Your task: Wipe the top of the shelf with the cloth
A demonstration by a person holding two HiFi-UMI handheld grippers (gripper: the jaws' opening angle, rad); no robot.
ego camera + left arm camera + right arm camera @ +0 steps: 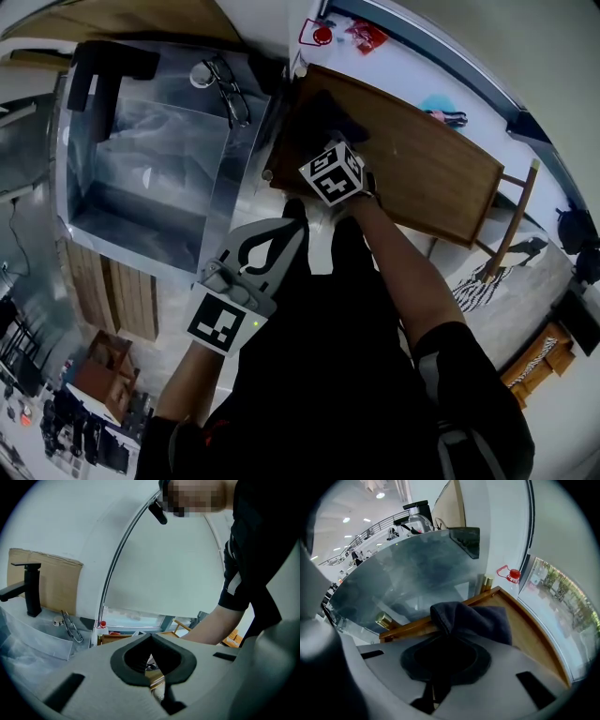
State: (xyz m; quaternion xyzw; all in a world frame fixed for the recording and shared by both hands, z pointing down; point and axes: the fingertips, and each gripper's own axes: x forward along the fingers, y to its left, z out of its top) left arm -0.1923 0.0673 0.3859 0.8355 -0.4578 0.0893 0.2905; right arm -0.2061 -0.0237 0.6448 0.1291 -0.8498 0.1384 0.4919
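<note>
We look down on a brown wooden shelf top (422, 173), a flat, smooth rectangle with a low raised rim. It stands beside a steel sink (141, 230) in a bright, white-walled room with a window along the shelf's far edge. The sink's basin is draped in crinkled clear plastic. Our right gripper (449, 631) is clenched on the cloth (480, 620), a soft, dark blue-grey fabric bunched into thick folds. The cloth rests on the shelf top against the edge nearest the sink. On that same edge are two round brass caps, one (487, 580) at the far corner and one (383, 619) at the near corner, with the cloth between them. Our left gripper (151, 637) hangs off the shelf, short of its near edge, its jaws pressed together on nothing. A black tap (98, 70) rises at the sink's far end, and a pair of glasses (228, 89) lies on the rim close by. A small red item (322, 36) sits just past the shelf's far corner.
</note>
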